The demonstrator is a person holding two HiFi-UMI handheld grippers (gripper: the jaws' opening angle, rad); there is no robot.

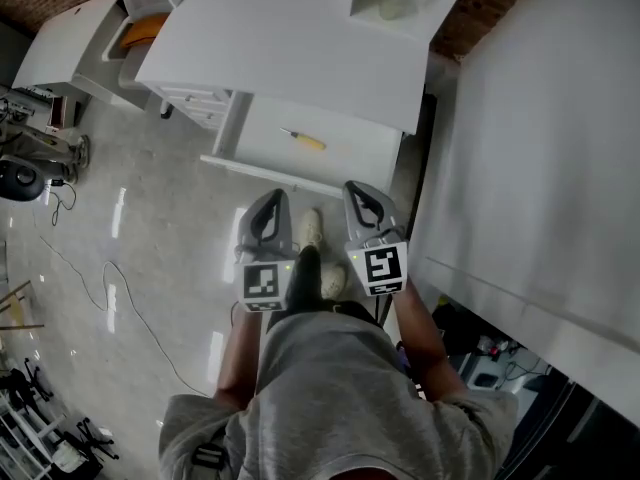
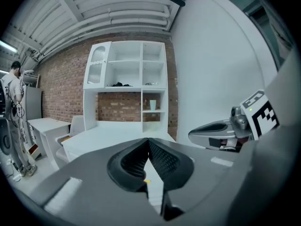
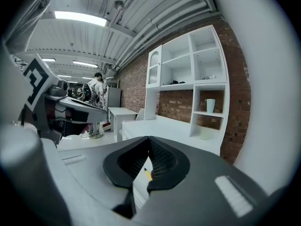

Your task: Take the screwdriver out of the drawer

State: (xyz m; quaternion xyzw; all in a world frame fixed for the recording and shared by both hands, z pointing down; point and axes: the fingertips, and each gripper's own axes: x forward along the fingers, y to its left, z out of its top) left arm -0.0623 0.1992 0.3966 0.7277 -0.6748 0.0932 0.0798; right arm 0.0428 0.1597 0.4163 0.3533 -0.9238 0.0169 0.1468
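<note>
Screwdriver (image 1: 305, 139) lies left of centre in the open drawer (image 1: 360, 158). Left gripper (image 1: 272, 198) and right gripper (image 1: 358, 190) hover near its front edge, jaws pressed together, empty.

We are seeing a red brick wall (image 2: 61, 93), a white shelf unit (image 2: 141, 74) standing against it, a glossy pale floor (image 1: 160, 228), strip lights (image 3: 80, 18) glowing overhead
</note>
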